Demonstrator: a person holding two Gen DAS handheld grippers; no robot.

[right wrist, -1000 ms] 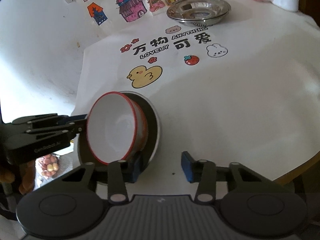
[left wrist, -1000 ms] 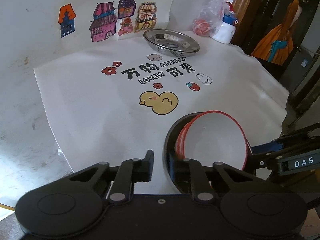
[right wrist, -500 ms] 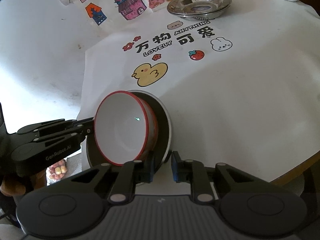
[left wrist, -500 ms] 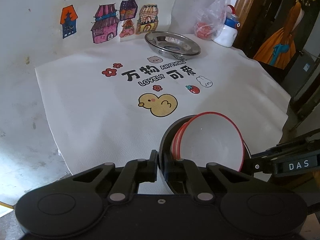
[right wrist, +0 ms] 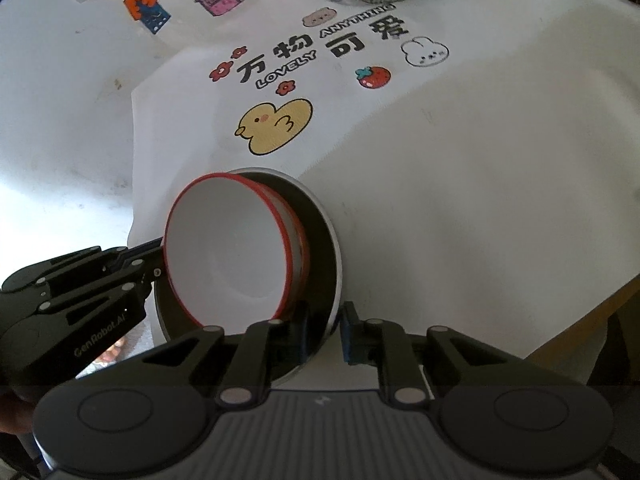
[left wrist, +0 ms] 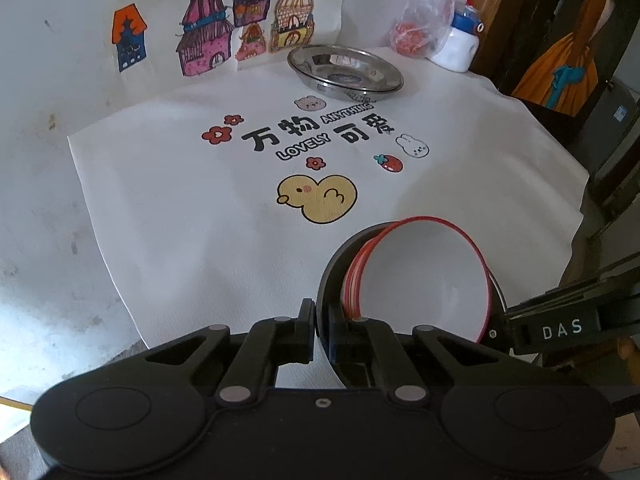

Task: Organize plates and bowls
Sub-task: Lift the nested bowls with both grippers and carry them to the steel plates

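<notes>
A dark steel plate (left wrist: 332, 264) carries a stack of white bowls with red rims (left wrist: 424, 276) and is held between both grippers, tilted, over the near edge of the white printed mat. My left gripper (left wrist: 322, 332) is shut on the plate's left rim. In the right wrist view the same plate (right wrist: 324, 248) and bowls (right wrist: 228, 248) sit just ahead. My right gripper (right wrist: 326, 332) is shut on the opposite rim. The left gripper (right wrist: 160, 260) reaches in from the left there. The plate's underside is hidden.
A stack of shiny steel plates (left wrist: 344, 72) rests at the mat's far edge. Behind it stand a plastic bag with something red (left wrist: 416, 28) and a white bottle with a blue cap (left wrist: 460, 46). The table edge (right wrist: 580, 320) drops off at right.
Both grippers went from open to shut on the plate's rim, one on each side. The plate with the bowls now sits a little higher and more tilted in both views.
</notes>
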